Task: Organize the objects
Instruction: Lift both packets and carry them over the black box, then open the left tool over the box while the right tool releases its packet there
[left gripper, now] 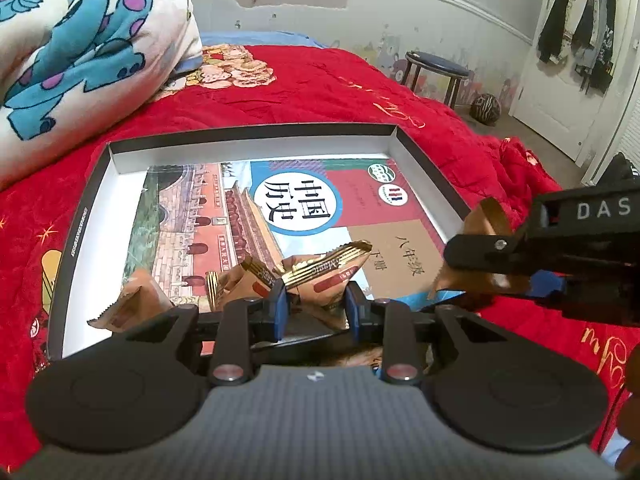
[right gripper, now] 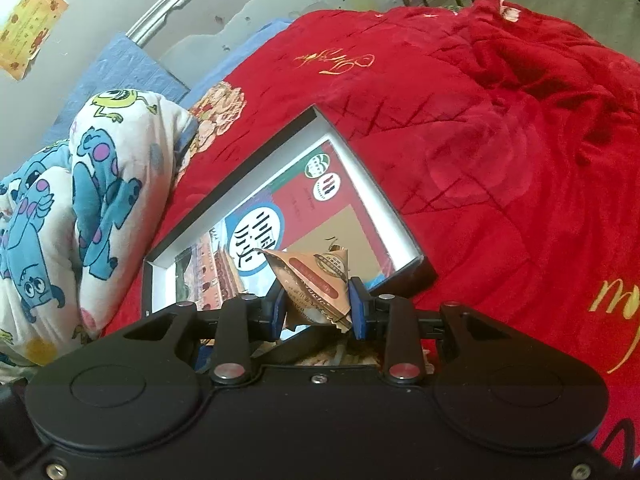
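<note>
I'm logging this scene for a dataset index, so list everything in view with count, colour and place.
box: one, black outside, white inside, on the bedspread
textbook: one, multicoloured cover, flat in the box
snack packets: at least four, brown and gold; two lying on the textbook's near edge, one at each tool
bedspread: one, red, covering the bed
quilt: one, white with blue monsters, bunched at the head of the bed
stool: one, dark, by the wall
ball: one, dark patterned, on the floor
clothes: several, dark, hung on the door
left tool: one, black, blue pads around a packet
right tool: one, black, shut on a packet
</note>
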`<state>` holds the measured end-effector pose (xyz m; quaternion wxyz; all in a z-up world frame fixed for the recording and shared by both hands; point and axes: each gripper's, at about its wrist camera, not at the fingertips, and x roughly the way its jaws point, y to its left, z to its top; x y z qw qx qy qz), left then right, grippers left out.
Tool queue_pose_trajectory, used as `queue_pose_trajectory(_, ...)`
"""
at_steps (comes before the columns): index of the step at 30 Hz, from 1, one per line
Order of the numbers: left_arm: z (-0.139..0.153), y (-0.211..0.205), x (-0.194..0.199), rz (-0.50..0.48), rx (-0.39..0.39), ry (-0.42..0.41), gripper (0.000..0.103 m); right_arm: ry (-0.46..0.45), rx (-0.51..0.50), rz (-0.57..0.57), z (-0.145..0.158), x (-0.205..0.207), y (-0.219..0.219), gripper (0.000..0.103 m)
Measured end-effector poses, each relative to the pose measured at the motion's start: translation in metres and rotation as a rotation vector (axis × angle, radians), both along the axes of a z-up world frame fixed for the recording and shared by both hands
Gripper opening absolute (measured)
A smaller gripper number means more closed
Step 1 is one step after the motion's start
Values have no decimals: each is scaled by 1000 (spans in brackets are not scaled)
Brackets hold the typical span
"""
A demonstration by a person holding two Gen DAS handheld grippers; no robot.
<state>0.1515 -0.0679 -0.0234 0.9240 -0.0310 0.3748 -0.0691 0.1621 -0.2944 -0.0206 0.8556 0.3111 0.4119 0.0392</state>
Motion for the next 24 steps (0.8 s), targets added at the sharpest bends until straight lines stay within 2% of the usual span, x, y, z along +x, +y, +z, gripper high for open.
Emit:
queue_pose_trajectory(1,0,0,0,0,3,-4,44,-8,-2,8,1,0,2,31)
queue_pose_trajectory(6,3,1,-2,-2,-1,-15,45,-5,-43,40,2,6,12,31)
queue_pose_trajectory(8,5,1,-3,-2,-3,-21,50,-4,-46,52,1,8,15,31)
queue_pose_trajectory(10,7,2,-4,-4,-4,-24,51,-4,-51,65,1,9,18,31)
queue_pose_trajectory(14,13,7,-5,-2,-16,-25,65,-2,-28,80,-2,11,19,32)
queue_pose_trajectory(20,23,12,-11,-41,-9,-20,72,-2,18,83,-3,9,16,32)
queue_pose_trajectory(24,34,29,-15,-20,-22,-12,75,1,13,85,-2,10,18,33)
